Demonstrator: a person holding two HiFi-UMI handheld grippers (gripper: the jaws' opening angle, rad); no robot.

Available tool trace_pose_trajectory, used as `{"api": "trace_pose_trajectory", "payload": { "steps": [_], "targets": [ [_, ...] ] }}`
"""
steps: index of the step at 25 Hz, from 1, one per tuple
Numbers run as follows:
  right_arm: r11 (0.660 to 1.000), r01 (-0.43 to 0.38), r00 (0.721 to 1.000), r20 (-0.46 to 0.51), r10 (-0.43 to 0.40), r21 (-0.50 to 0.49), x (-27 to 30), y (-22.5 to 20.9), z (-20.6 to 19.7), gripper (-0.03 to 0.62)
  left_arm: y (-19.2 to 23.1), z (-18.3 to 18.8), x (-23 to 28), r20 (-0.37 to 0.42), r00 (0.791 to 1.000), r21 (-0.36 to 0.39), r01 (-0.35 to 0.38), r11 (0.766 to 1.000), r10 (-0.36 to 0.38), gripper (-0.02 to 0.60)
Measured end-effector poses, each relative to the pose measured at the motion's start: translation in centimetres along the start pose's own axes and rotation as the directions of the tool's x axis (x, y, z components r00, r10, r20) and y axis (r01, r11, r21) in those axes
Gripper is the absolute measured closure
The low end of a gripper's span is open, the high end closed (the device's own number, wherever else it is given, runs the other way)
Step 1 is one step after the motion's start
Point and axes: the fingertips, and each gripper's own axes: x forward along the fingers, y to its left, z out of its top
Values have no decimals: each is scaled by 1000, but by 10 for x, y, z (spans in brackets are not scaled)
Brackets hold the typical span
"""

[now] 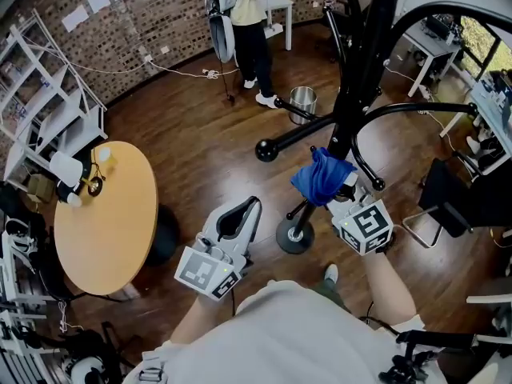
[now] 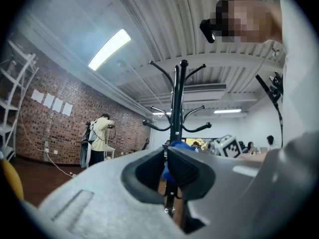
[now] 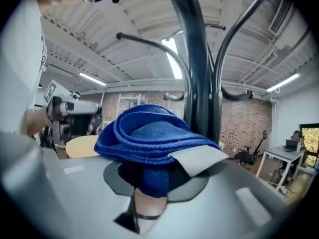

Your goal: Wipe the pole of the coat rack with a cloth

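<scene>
The black coat rack pole point(image 1: 356, 94) rises from a round base point(image 1: 294, 236) on the wooden floor, with curved arms ending in knobs. My right gripper point(image 1: 336, 194) is shut on a folded blue cloth point(image 1: 322, 174), which lies against the lower pole. In the right gripper view the blue cloth point(image 3: 149, 141) bulges over the jaws, with the pole point(image 3: 197, 78) just behind it. My left gripper point(image 1: 240, 214) is shut and empty, left of the base and clear of the pole. Its view looks past the closed jaws at the coat rack point(image 2: 177, 108) and the cloth point(image 2: 178, 145).
A round wooden table point(image 1: 108, 218) stands to the left with small items at its far edge. A white shelf unit point(image 1: 48, 94) is behind it. A metal bin point(image 1: 302, 102) and a standing person point(image 1: 250, 30) are beyond the rack. A desk point(image 1: 496, 126) is at the right.
</scene>
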Motion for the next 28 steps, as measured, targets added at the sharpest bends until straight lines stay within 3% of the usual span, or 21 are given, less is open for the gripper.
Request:
{"api": "trace_pose_trajectory", "payload": {
  "steps": [5, 8, 10, 15, 19, 22, 25, 28],
  "targets": [
    [998, -3, 993, -122, 11, 64, 19, 13, -133, 494, 1, -2, 2, -12, 1000, 9, -12, 1000, 13, 563],
    [997, -6, 994, -110, 15, 83, 18, 20, -153, 493, -2, -3, 6, -15, 1000, 18, -22, 1000, 22, 563],
    [995, -16, 996, -81, 23, 94, 12, 24, -139, 493, -7, -5, 9, -22, 1000, 19, -21, 1000, 22, 563],
    [991, -102, 991, 91, 94, 89, -44, 26, -58, 493, -23, -10, 24, -41, 999, 34, -9, 999, 11, 563],
    [994, -81, 986, 151, 69, 74, -94, -21, -22, 493, -34, -10, 40, 8, 997, 56, -83, 995, 82, 563],
    [997, -72, 985, 159, 69, 17, -96, -69, 5, 493, -41, -13, 58, 14, 991, 40, -136, 990, 135, 563],
    [989, -140, 977, 158, 144, -37, -76, -102, 27, 493, -58, -9, 79, 20, 986, 44, -168, 985, 168, 563],
    [959, -268, 951, 133, 279, -94, -56, -99, 36, 493, -68, -10, 90, 36, 970, 55, -243, 969, 241, 563]
  ]
}}
